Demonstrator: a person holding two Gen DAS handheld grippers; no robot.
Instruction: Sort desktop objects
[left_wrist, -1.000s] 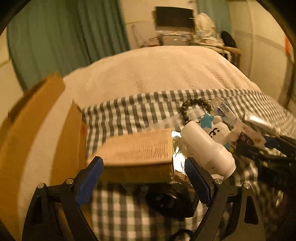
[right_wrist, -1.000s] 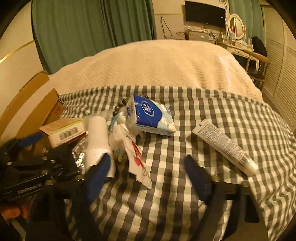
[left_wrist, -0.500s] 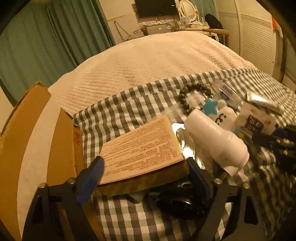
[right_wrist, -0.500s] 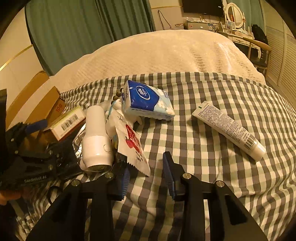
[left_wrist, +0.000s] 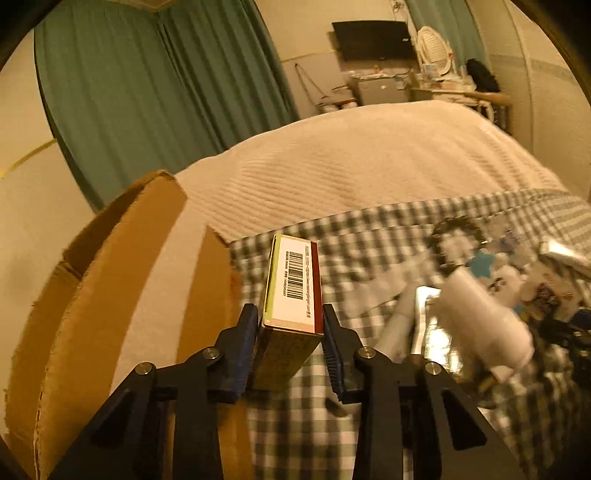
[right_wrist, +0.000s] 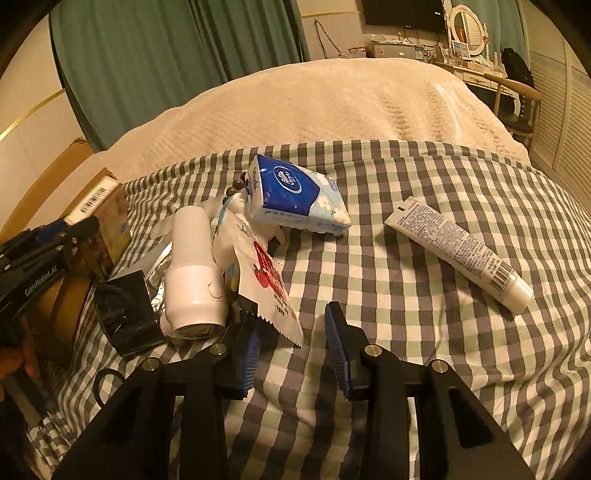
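My left gripper (left_wrist: 290, 314) is shut on a small barcoded carton (left_wrist: 295, 291), held on edge above the checked cloth, right beside the open cardboard box (left_wrist: 122, 295). The carton also shows in the right wrist view (right_wrist: 99, 206). My right gripper (right_wrist: 291, 328) is partly open and empty, low over the cloth, its left finger at the corner of a red-and-white snack packet (right_wrist: 266, 280). A white bottle (right_wrist: 194, 273), a blue tissue pack (right_wrist: 295, 195), a white tube (right_wrist: 458, 251), a black square box (right_wrist: 127, 314) and a bead bracelet (left_wrist: 456, 229) lie on the cloth.
The checked cloth (right_wrist: 406, 302) covers the near end of a bed with a cream blanket (right_wrist: 314, 103). Crumpled foil (left_wrist: 428, 321) lies under the bottle. Green curtains, a dresser and a chair stand at the back.
My left gripper closed on the carton, lifted it and turned it on edge towards the cardboard box. My right gripper narrowed its jaws and moved in to the snack packet.
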